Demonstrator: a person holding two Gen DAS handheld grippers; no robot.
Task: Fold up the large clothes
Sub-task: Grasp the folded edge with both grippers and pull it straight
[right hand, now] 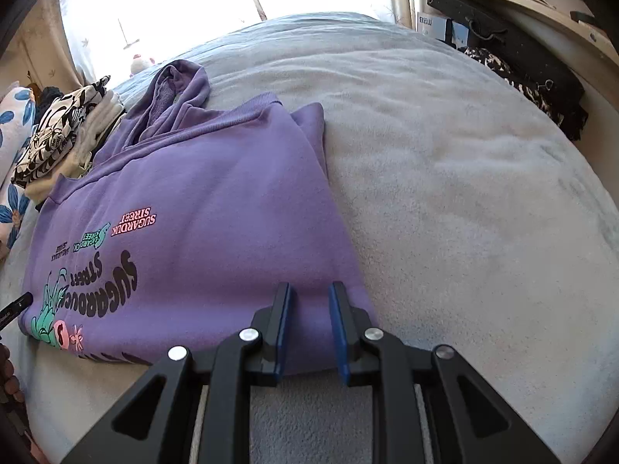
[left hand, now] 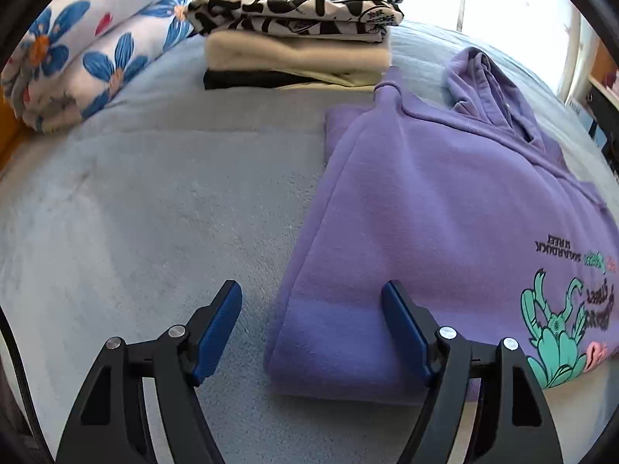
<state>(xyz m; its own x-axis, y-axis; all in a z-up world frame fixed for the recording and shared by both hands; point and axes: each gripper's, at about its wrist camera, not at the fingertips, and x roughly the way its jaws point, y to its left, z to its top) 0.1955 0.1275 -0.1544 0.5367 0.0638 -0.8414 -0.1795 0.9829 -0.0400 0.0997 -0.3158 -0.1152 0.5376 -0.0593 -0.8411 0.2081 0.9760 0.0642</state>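
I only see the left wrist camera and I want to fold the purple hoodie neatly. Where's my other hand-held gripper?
Observer: The right hand-held gripper is at the purple hoodie's near edge, by its right corner, with its jaws narrowly apart.
Operator: Is it pinching the cloth?
Observer: It doesn't look like it. No bunched cloth shows between its pads, and the hoodie lies flat there.
Operator: What's next to the hoodie on that side?
Observer: Grey blanket, then a black patterned cloth at the bed's edge.
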